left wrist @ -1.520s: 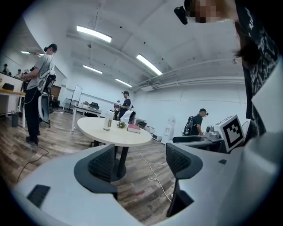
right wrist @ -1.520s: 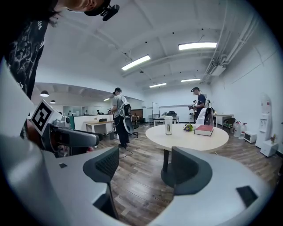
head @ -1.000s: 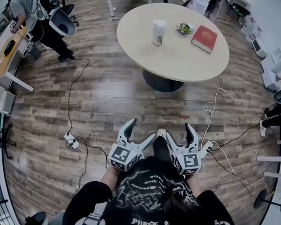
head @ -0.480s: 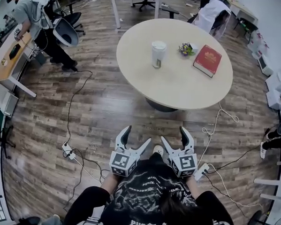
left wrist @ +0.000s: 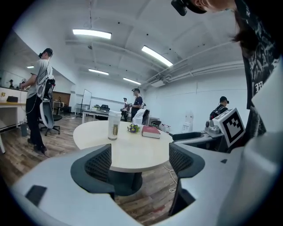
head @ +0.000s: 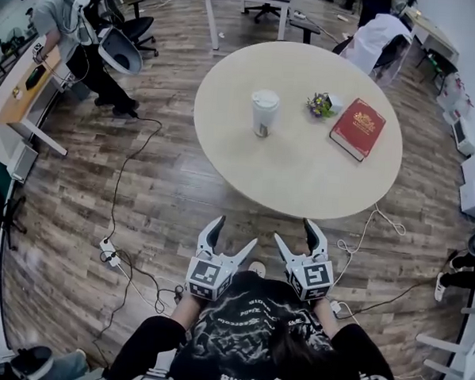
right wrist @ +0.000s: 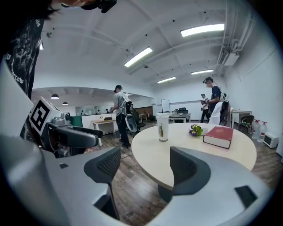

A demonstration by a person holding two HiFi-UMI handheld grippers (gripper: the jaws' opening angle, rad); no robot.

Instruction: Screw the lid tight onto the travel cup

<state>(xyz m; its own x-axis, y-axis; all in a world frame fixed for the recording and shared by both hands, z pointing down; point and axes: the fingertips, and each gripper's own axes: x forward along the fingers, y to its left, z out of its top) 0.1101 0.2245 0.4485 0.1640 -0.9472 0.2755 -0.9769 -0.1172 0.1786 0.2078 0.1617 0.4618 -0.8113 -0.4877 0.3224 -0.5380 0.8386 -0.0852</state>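
The travel cup (head: 264,113) stands on the far round table (head: 301,181), well beyond the left gripper (head: 234,233) and right gripper (head: 295,232), both spread and empty (the right's jaws just narrowed slightly); ideally one braces the cup while the other turns its lid (head: 265,98).

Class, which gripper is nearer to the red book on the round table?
Right. In the head view, the right gripper hovers over the floor short of the table, below and left of the red book. The left gripper sits farther left still.
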